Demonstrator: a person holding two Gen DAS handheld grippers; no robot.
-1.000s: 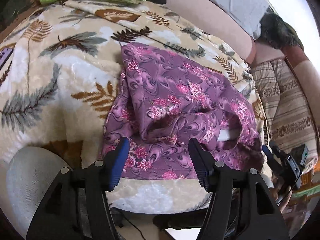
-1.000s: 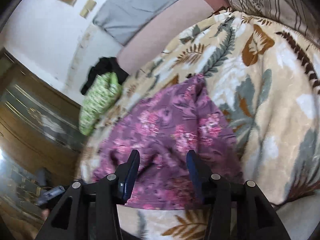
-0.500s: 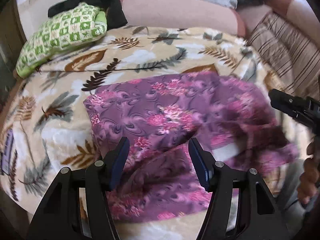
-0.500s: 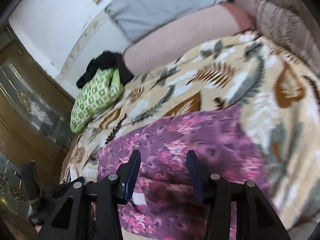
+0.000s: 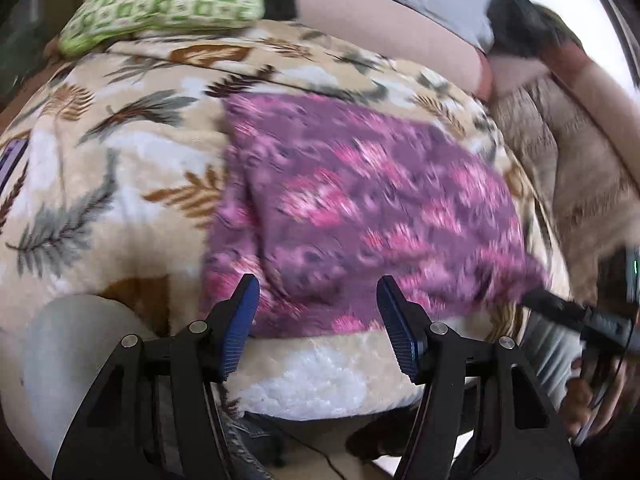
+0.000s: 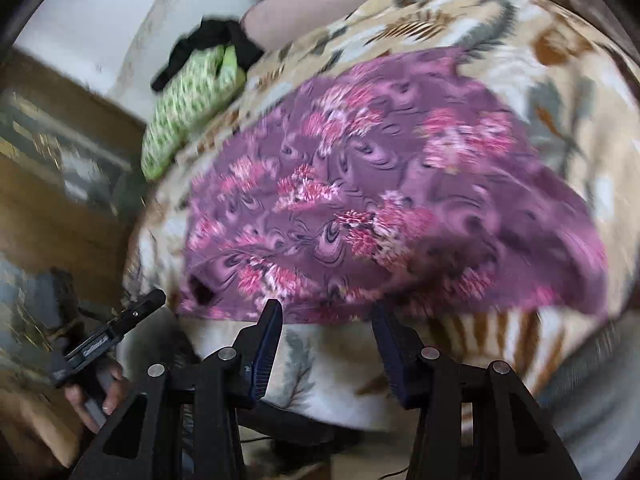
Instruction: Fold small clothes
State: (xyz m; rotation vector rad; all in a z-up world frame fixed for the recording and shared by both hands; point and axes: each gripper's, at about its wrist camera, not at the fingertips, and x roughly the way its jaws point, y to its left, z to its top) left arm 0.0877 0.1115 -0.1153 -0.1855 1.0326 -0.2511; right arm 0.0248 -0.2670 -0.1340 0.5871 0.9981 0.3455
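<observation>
A purple garment with pink flowers (image 5: 360,208) lies spread on the leaf-patterned blanket (image 5: 100,184); it also shows in the right wrist view (image 6: 380,200). My left gripper (image 5: 318,300) is open and empty, held just before the garment's near hem. My right gripper (image 6: 326,322) is open and empty, also at the near hem. The right gripper shows at the right edge of the left wrist view (image 5: 576,316), the left gripper at the lower left of the right wrist view (image 6: 116,328). Both views are motion-blurred.
A green checked pillow (image 5: 168,0) and dark clothing (image 6: 208,44) lie at the far end of the bed. A pink headboard (image 5: 380,20) runs behind. A striped cushion (image 5: 580,168) is at right. A wooden cabinet (image 6: 48,184) stands at left.
Both grippers have pulled back toward the near edge of the bed. The garment now lies flatter, its rumpled folds smoothed out. Both stay open.
</observation>
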